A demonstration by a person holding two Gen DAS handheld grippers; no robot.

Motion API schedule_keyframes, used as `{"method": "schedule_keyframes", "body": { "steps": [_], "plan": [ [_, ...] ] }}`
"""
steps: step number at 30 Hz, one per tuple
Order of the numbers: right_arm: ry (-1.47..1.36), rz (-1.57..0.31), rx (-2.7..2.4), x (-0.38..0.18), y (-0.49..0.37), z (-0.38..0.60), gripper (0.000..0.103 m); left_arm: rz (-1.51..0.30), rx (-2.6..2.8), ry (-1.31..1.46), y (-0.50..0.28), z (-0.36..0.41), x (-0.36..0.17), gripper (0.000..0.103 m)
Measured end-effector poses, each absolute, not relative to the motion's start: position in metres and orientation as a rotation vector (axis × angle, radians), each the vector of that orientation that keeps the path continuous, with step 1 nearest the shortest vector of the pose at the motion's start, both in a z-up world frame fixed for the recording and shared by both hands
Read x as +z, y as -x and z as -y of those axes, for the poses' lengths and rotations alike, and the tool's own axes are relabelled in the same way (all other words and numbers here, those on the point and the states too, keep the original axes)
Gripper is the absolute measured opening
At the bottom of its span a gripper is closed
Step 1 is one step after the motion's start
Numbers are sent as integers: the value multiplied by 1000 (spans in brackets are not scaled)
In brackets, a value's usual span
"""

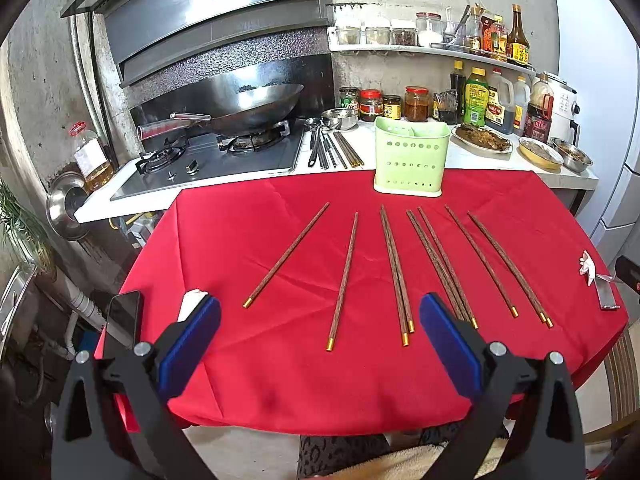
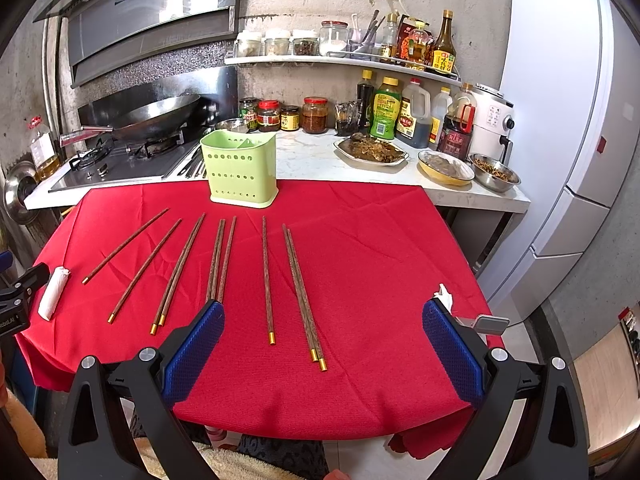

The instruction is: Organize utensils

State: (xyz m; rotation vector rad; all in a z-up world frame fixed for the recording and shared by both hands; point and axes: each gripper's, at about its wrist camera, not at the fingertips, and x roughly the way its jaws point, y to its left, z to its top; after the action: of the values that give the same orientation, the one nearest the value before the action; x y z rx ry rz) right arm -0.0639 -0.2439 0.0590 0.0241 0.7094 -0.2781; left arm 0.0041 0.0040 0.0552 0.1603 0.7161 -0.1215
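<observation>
Both grippers are mine and both stand wide apart with nothing between the blue pads: left gripper [image 1: 320, 338], right gripper [image 2: 323, 338], each above the near edge of the red tablecloth [image 2: 380, 280]. Wooden chopsticks [image 1: 394, 268] lie fanned across the cloth, gold tips toward me, some single, some in touching pairs. Green utensil holder [image 2: 240, 168] stands upright at the far edge of the cloth, against the white counter [image 2: 312, 156]. Phone [image 1: 122, 318] lies at the cloth's left edge. Rolled white tissue [image 2: 53, 293] sits left of the chopsticks. Wok [image 1: 256, 106] sits on the stove.
</observation>
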Motion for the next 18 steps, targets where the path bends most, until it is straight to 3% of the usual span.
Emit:
{"method": "schedule_keyframes", "body": {
  "steps": [18],
  "plan": [
    [-27, -710, -279, 57, 64, 245, 97, -687, -100, -179, 0, -3, 56, 97]
  ]
}}
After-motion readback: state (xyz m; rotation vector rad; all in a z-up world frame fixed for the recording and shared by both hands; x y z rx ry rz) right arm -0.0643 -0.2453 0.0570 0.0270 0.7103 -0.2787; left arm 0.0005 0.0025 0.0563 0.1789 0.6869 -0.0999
